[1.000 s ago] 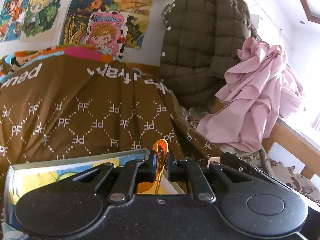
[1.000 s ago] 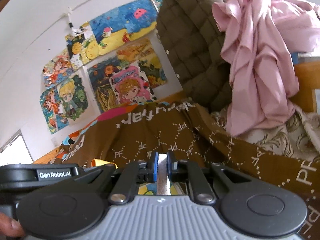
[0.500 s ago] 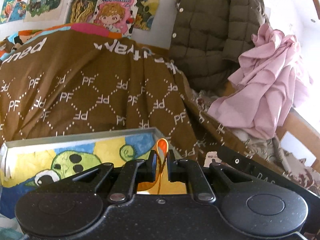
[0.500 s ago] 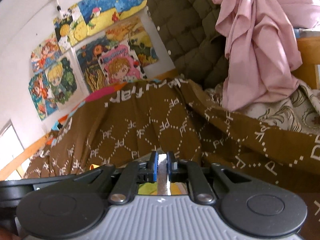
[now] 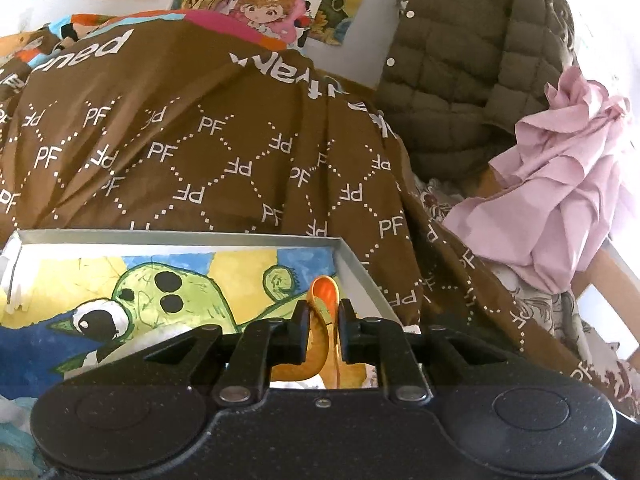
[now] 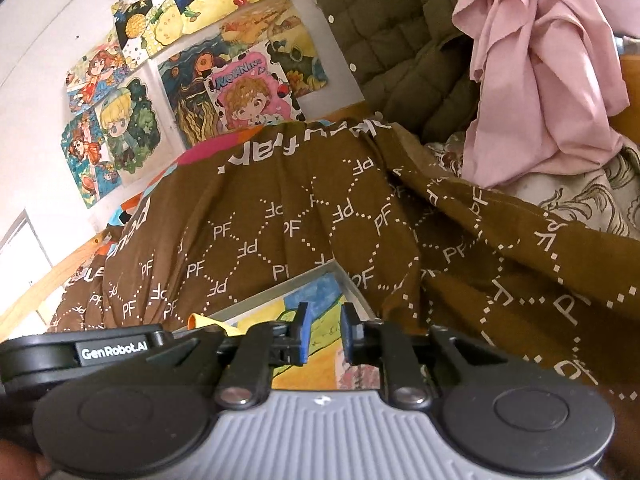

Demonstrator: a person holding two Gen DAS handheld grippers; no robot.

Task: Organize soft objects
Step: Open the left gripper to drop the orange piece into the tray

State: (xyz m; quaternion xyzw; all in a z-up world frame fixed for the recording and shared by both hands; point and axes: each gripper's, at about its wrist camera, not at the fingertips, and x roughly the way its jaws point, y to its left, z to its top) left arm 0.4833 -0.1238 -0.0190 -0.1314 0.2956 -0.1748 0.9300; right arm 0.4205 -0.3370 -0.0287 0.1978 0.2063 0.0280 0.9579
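Both grippers letting go over painted box (image 5: 356,264)
Left gripper (image 5: 323,330) jaws parting round orange strap (image 5: 325,300); right gripper (image 6: 322,334) spreading, empty; strap may snag a pad

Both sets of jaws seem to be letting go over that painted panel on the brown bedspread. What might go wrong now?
1. The orange strap sits between the left gripper jaws as they open; it may snag when the hand pulls back.
2. The framed painting rests on the rumpled brown bedspread, so it could tilt or slide.
3. The right gripper jaws, opening and empty, hover close over the painting and might scrape it.
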